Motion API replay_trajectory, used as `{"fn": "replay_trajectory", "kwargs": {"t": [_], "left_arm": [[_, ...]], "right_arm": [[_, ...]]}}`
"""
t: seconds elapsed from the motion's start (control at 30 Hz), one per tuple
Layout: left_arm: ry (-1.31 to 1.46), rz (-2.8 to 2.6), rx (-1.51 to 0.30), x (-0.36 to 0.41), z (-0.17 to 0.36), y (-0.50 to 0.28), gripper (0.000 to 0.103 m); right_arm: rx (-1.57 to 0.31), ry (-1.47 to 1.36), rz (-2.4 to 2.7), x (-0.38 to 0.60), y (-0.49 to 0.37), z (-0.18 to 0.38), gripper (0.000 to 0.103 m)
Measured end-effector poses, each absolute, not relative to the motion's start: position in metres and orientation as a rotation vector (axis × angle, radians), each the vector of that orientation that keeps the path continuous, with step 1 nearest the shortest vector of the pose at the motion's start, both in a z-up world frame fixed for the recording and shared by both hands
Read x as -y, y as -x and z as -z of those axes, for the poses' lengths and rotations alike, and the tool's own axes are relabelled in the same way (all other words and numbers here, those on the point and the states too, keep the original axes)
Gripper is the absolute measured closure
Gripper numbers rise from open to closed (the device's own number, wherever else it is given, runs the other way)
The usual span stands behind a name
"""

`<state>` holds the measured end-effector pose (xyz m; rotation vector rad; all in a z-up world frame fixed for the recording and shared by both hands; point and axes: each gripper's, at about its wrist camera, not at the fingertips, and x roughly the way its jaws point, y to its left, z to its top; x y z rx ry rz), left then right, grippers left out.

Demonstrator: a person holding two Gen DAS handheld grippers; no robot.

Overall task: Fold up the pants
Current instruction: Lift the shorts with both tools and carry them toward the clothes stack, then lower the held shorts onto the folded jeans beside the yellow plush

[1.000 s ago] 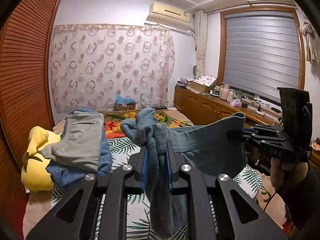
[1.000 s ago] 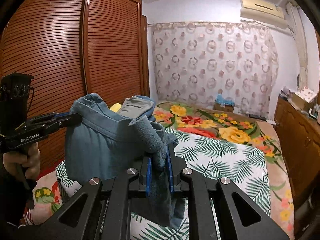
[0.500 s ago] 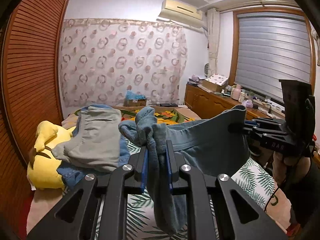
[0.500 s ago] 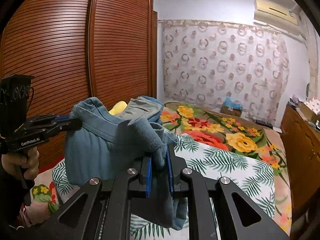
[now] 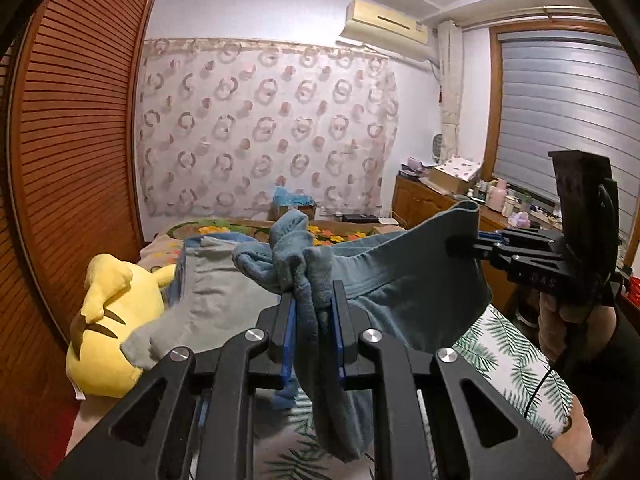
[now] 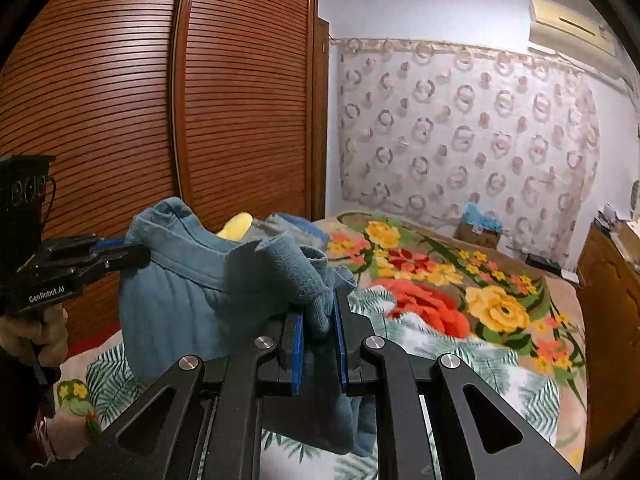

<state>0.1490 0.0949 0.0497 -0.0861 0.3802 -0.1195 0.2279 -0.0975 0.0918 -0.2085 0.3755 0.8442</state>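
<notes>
both grippers have swung leftward across the room since a second ago, the wardrobe [image 6: 160,100] now filling more of the right view. left gripper [image 5: 313,320] and right gripper [image 6: 318,324] each clamp bunched blue pants [image 5: 400,280], stretched between them above the leaf-print bed [image 6: 440,360]. far left lies a yellow plush [image 5: 108,320] beside folded grey pants [image 5: 212,292].

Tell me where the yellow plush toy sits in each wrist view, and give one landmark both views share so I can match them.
Left wrist view: the yellow plush toy lies at lower left, beside the folded grey garment, in front of the slatted wardrobe.
Right wrist view: only a yellow sliver shows left of centre, behind the raised blue pants.
Shared landmark: the ring-patterned curtain on the far wall.
</notes>
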Motion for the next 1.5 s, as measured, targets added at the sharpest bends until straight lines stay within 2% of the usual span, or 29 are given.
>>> {"fn": "replay_trajectory", "kwargs": {"t": [0.63,1.5], "left_arm": [[0.114,0.005,-0.370,-0.133,-0.039,-0.181,0.086],[0.251,-0.139,-0.450,-0.174,0.019,-0.188,0.086]], "right_arm": [[-0.346,0.264,-0.974,0.040,-0.331,-0.088,0.090],[-0.384,0.504,-1.092,-0.081,-0.400,-0.072,0.090]]}}
